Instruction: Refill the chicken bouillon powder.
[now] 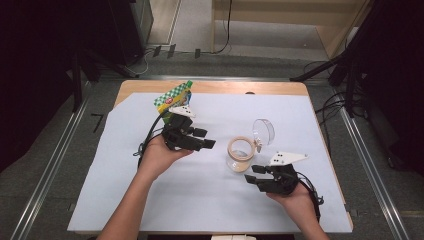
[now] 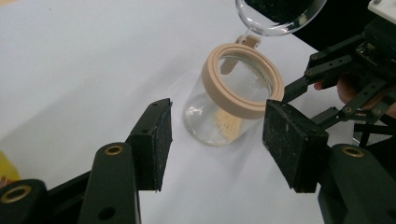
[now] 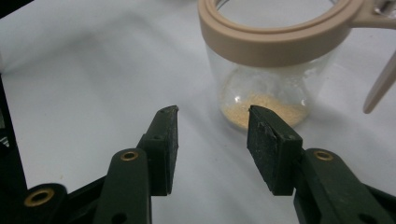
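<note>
Flanking a glass jar point(image 1: 240, 154) on the white sheet point(image 1: 150, 200), two hand-held grippers sit open with nothing gripped. Jar stands upright, centre-right of the table, tan ring at its mouth, clear hinged lid point(image 1: 263, 131) swung open and up behind it. Thin layer of yellowish powder point(image 3: 261, 109) on the jar bottom.

Left gripper point(image 1: 205, 138), high view: left of the jar, near but apart, jaws pointing toward it. Left gripper view: both black pads point(image 2: 156, 140) spread wide, the jar seen in the gap beyond them, not touched. Jaws clearly parted, empty.

Right gripper point(image 1: 253, 176), high view: just below and right of the jar, close to its base, jaws aimed up-left at it. Right gripper view: pads point(image 3: 268, 140) parted about halfway, the jar base just past the tips, no contact visible. Empty too. Tan clasp point(image 3: 380, 84) hangs off the ring at the right edge of that view.

Left gripper view also catches the right gripper point(image 2: 348, 84) farther off, beside the jar rim, fingers of the person's hand behind it.

Green-checked yellow packet point(image 1: 175, 100) lies at the table's far edge, behind the left gripper, well apart from the jar.

Both forearms enter from the bottom of the high view.
</note>
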